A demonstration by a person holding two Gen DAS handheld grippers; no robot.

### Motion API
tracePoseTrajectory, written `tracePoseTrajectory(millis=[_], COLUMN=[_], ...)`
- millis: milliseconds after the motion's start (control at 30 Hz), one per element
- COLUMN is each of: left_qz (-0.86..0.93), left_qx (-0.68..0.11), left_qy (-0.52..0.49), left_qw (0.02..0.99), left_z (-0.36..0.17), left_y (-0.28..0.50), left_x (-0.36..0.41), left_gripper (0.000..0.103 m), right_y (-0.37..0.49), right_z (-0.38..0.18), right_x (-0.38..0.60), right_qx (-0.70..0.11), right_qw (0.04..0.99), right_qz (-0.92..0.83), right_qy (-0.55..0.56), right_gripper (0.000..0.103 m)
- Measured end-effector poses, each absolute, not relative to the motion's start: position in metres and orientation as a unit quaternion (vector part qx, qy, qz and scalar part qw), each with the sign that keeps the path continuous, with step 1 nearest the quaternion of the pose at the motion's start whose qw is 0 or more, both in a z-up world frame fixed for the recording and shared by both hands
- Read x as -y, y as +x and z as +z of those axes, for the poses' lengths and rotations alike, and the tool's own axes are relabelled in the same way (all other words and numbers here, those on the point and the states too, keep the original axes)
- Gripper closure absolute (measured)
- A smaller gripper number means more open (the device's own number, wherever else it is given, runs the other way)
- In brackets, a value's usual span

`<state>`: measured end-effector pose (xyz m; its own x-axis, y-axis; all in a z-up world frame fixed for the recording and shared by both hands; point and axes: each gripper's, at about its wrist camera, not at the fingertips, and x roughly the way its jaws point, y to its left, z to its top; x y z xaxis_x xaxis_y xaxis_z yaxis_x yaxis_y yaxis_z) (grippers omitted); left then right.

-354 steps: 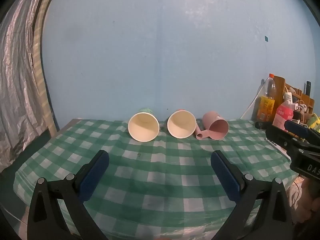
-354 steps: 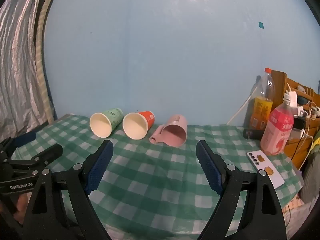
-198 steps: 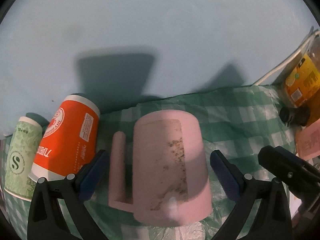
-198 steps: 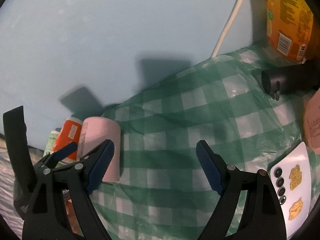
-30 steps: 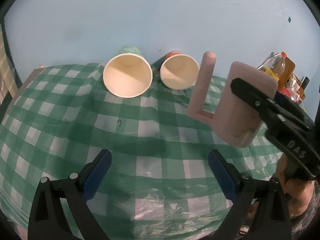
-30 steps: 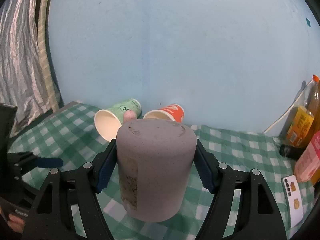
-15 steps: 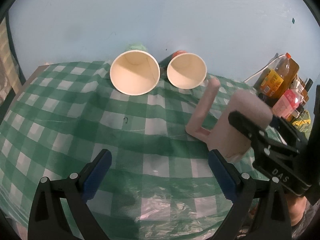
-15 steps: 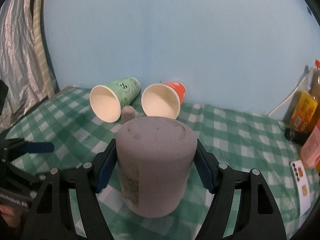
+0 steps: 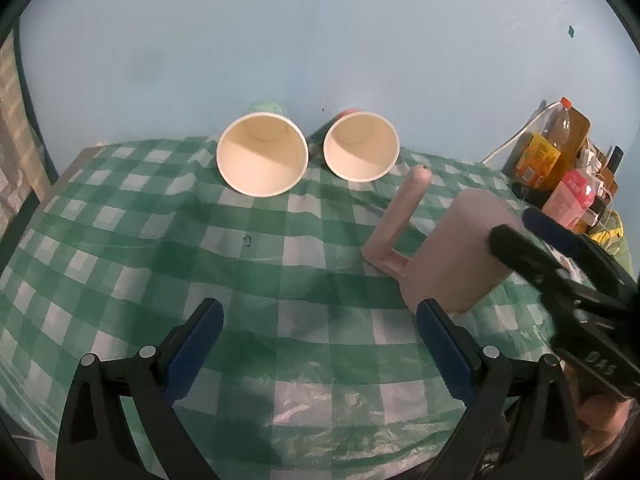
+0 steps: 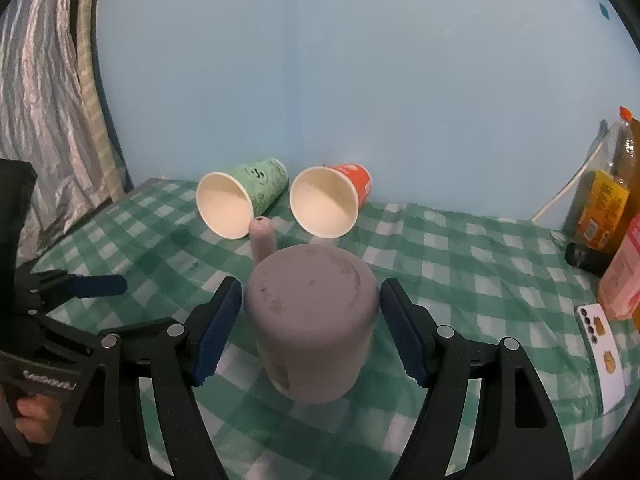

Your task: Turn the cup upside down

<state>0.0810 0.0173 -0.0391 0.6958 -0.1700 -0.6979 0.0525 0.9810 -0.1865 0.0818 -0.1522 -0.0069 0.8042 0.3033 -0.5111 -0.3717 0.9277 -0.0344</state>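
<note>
The pink handled cup (image 10: 312,320) stands upside down on the green checked tablecloth (image 10: 460,264), base up, handle toward the paper cups. My right gripper (image 10: 310,334) straddles it with jaws opened; small gaps show between the pads and the cup wall. In the left wrist view the pink cup (image 9: 460,256) stands at the right with the right gripper's fingers (image 9: 560,264) around it. My left gripper (image 9: 318,344) is open and empty above the cloth, left of the cup.
A green paper cup (image 10: 240,200) and an orange paper cup (image 10: 332,200) lie on their sides at the back by the blue wall. Bottles (image 10: 604,208) and a phone (image 10: 606,356) sit at the right. The table's front edge is near.
The right gripper lowered the pink cup onto the cloth, upside down, and its jaws have spread off the cup. The left gripper stayed open and drew back slightly.
</note>
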Motion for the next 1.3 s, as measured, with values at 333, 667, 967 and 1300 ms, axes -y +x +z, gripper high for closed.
tracePoseTrajectory(millis=[333,667,967,1300], left_qz=[-0.043,0.001,-0.001,-0.006], left_qx=[-0.278,-0.189,-0.168,-0.164], left_qy=[-0.047,-0.024,-0.023,-0.018], left_qw=[0.958,0.982,0.986,0.986], left_z=[-0.005,0.005,0.005,0.007], left_y=[0.027,-0.014,-0.029,-0.035], left_x=[-0.006,0.002,0.006,0.010], left_gripper=[0.001,0.000,0.000,0.000], right_y=[0.021,-0.007,-0.012,-0.012], right_z=[0.029,0.030,0.025,0.019], right_x=[0.172,0.192,0.198,0.191], right_qx=[-0.157,-0.124,-0.138,-0.156], right_qw=[0.972,0.982,0.980,0.978], right_qz=[0.166,0.142,0.139,0.134], right_qy=[-0.062,-0.034,-0.024,-0.030], right_gripper=[0.021,0.019,0.019,0.019])
